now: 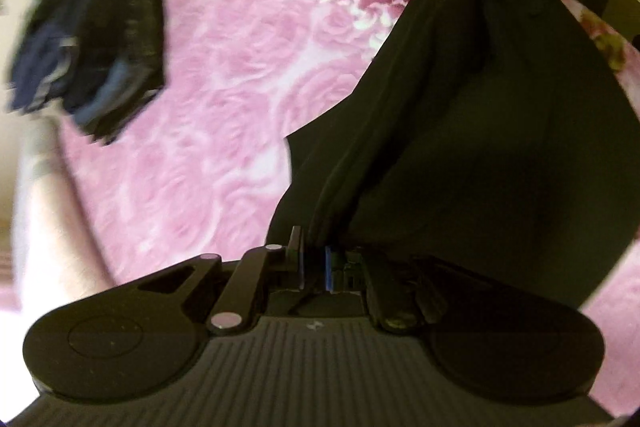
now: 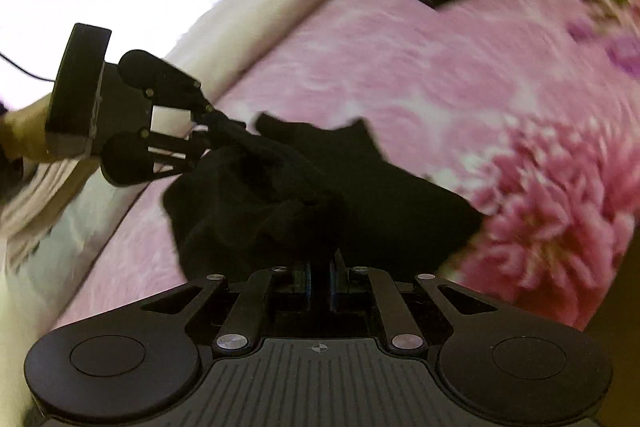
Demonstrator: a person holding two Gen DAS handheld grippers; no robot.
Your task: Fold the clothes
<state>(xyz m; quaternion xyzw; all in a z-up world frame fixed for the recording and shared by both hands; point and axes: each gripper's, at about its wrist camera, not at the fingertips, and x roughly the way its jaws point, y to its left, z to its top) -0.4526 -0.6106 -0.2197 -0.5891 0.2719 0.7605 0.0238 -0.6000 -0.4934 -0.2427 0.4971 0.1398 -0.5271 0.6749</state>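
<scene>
Black garment [image 1: 480, 115] stretched between both tools above the pink floral bedspread [image 1: 224, 79]. Left gripper [image 1: 314, 263] clamped on one bunched edge; right gripper [image 2: 319, 273] clamped on the opposite edge. Cloth sags between, lower corners near the cover. Stack of folded dark clothes [image 1: 96, 43] well apart near the bed's far edge; open bedspread between.

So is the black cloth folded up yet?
Not yet. The black cloth hangs bunched and rumpled between the left gripper and right gripper, both pinching it above the pink blanket.
</scene>
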